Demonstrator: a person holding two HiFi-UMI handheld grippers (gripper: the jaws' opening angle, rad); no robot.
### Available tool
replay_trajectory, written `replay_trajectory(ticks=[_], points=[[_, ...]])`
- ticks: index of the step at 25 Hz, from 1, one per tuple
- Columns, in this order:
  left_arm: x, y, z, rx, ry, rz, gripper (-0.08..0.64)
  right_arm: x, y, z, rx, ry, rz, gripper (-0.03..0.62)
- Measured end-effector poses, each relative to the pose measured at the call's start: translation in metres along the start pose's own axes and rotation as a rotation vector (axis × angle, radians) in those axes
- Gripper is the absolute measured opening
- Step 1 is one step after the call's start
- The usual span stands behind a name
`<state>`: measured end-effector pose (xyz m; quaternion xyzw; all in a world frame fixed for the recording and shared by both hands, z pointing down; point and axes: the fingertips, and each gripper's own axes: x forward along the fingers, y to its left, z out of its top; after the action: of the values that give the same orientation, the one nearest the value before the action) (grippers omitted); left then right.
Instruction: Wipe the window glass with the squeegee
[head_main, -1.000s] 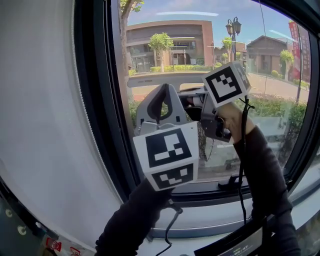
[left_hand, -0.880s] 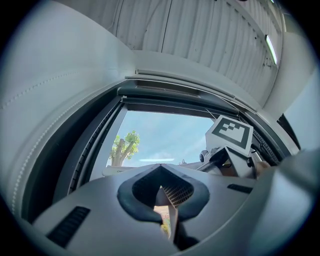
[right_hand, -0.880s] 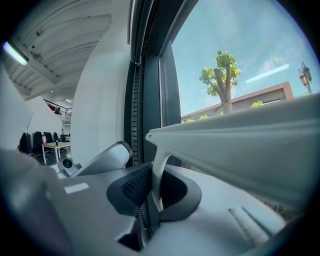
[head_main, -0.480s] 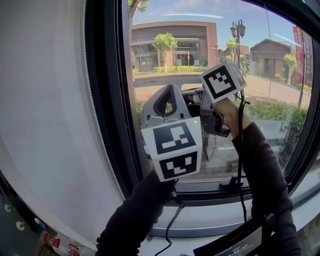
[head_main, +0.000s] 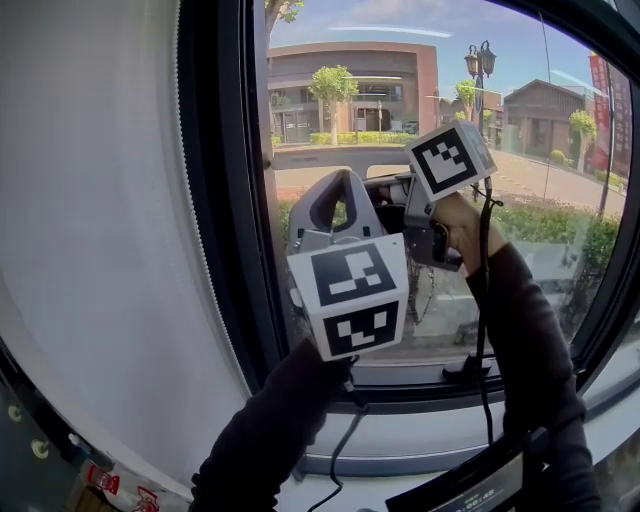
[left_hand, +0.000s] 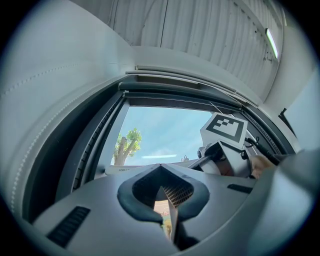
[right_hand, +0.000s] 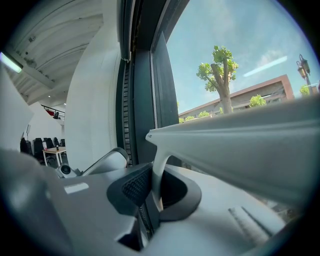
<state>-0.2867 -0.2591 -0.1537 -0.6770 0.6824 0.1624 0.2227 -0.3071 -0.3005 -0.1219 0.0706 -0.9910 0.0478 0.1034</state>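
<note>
Nearest the camera, two dark sleeves (head_main: 290, 430) rise from the bottom edge. The left tool (head_main: 337, 182) stands upright with its marker cube (head_main: 350, 300) facing the camera. Its jaws are drawn together to a thin slit, with nothing between them. Just behind it and to the right, the right tool (right_hand: 152, 194) points leftward. Its jaws are clamped on the narrow neck of the pale squeegee (right_hand: 240, 145), whose long head stretches across in front of the window glass (head_main: 560, 160). Whether the blade touches the pane I cannot tell. A black cable (head_main: 485, 310) hangs from the right tool toward the sill (head_main: 450, 435). A dark frame (head_main: 225, 200) borders the glass, with a white blind (head_main: 100, 250) to its left. Outside are a brick building (head_main: 350, 80), trees (head_main: 333, 82) and a lamp post (head_main: 480, 65).
</note>
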Motion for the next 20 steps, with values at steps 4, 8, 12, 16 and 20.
replay_trajectory(ticks=[4, 8, 12, 16, 20], points=[[0.000, 0.002, 0.000, -0.001, -0.001, 0.002, -0.005, 0.000, 0.001, 0.001, 0.016, 0.001, 0.014, 0.025], [0.001, 0.002, 0.000, 0.000, 0.000, 0.005, -0.005, -0.001, 0.001, 0.000, 0.036, -0.001, 0.018, 0.025], [-0.001, 0.000, -0.007, -0.003, 0.009, 0.006, -0.005, -0.001, -0.002, -0.008, 0.033, 0.017, 0.005, 0.025], [-0.004, -0.002, -0.014, -0.001, 0.021, 0.005, -0.005, 0.000, -0.004, -0.016, 0.047, 0.032, -0.001, 0.025], [-0.007, -0.006, -0.020, 0.003, 0.033, 0.007, -0.005, -0.002, -0.006, -0.024, 0.052, 0.040, -0.012, 0.025]])
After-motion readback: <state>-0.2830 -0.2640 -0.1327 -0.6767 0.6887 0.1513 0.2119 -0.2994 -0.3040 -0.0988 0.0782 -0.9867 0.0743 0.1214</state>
